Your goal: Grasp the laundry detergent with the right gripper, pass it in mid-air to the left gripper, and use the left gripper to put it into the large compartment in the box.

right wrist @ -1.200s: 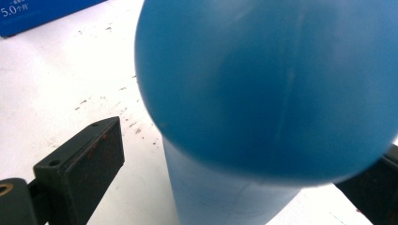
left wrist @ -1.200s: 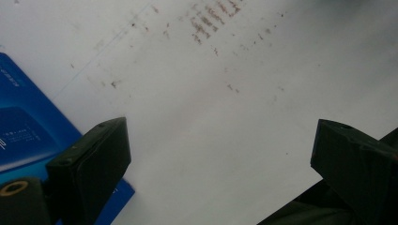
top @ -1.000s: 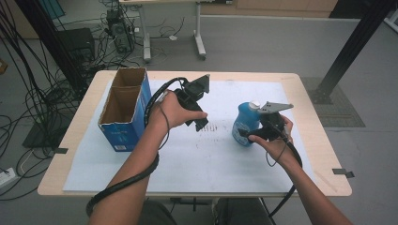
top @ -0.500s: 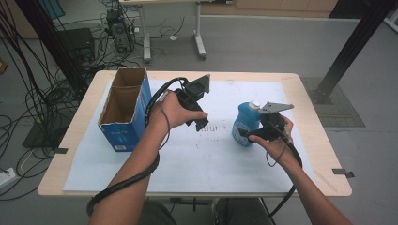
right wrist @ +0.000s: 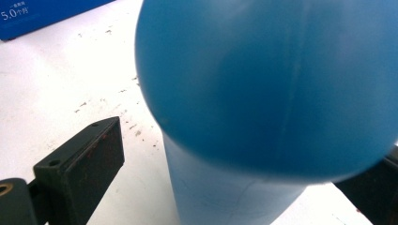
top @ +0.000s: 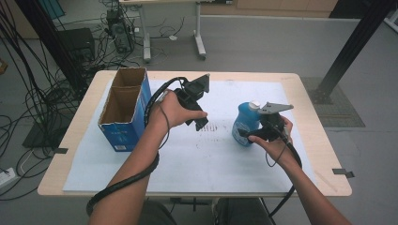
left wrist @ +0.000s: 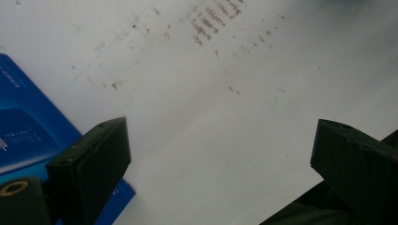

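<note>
Bottle, blue with a white cap, stands upright on the white sheet that covers the counter, toward the right side. The right hand-held gripper is at its lower body, coming in from the person's side. In the right gripper view the bottle sits between the two black jaws, which are spread apart; the left jaw stands clear of the blue wall with white sheet showing in the gap, while the right jaw is mostly hidden behind the bottle's bulge, so whether it touches cannot be told. The picture there is soft, and the bottle may be leaning slightly toward the camera.

The left hand-held gripper is held above the middle of the sheet, pointing down and toward the right, well apart from the bottle. In the left gripper view its jaws are wide apart with nothing between them, over bare sheet marked with small brown specks.

An open blue cardboard box stands on the left part of the counter, just beside the left forearm; its top flaps are up and the brown inside shows. A corner of the box appears beside the left jaw in the left gripper view.
</note>
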`<act>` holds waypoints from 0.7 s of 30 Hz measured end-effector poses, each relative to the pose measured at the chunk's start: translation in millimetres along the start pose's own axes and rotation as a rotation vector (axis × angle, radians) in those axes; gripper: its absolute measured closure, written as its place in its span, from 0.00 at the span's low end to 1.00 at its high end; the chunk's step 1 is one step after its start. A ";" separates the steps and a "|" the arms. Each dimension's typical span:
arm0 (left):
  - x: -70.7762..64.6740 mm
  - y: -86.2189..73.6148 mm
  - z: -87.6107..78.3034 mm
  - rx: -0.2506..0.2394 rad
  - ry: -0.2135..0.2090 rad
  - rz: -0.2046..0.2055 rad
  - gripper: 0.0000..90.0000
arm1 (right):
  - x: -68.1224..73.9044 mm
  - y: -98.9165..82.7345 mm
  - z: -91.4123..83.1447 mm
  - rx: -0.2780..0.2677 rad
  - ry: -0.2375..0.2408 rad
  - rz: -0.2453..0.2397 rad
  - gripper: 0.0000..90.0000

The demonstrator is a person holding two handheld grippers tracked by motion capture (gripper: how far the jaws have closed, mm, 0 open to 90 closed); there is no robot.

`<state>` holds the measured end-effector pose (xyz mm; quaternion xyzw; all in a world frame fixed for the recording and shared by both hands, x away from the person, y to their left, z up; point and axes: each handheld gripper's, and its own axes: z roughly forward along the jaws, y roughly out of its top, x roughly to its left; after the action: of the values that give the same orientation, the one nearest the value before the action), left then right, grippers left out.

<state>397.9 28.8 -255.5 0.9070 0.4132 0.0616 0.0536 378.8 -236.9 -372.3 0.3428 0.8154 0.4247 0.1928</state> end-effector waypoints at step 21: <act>0.3 -0.5 -2.6 -0.004 0.004 0.001 0.06 | 1.6 1.2 0.8 -0.005 0.003 -0.003 0.02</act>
<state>397.3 29.5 -253.0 0.9068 0.4130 0.0643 0.0544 378.6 -234.8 -371.8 0.3404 0.8153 0.4267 0.1933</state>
